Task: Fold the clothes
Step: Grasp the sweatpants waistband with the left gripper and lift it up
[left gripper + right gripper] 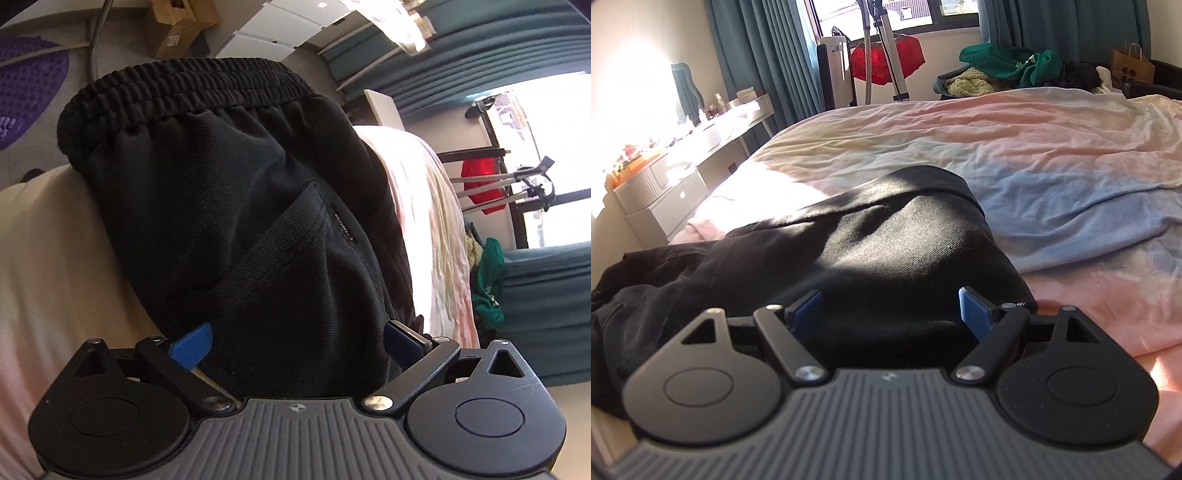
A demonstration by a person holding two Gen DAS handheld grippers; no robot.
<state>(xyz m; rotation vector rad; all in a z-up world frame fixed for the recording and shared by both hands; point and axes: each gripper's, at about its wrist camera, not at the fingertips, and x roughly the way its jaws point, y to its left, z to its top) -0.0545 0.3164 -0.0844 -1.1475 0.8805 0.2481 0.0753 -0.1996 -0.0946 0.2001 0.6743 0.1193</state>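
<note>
Nearest the lenses, both grippers are standing with jaws wide apart and nothing clamped: the left gripper (299,339) is straddling the black trousers (236,221) near a side pocket, and the right gripper (892,314) is hovering over a folded edge of the same garment (886,236). The trousers are lying on the bed (1052,147), partly doubled over. They are looking soft, limp and light, a ribbed twill likely to sag and slide unless both layers are pinched together; the elastic waistband (192,86) and the thick folded edge are seeming the firmest holds. Whether the blue pads (194,345) are touching cloth is unclear, and the legs are running out of view. Farther off, other clothes (1008,66) are waiting in a heap beyond the bed.
</note>
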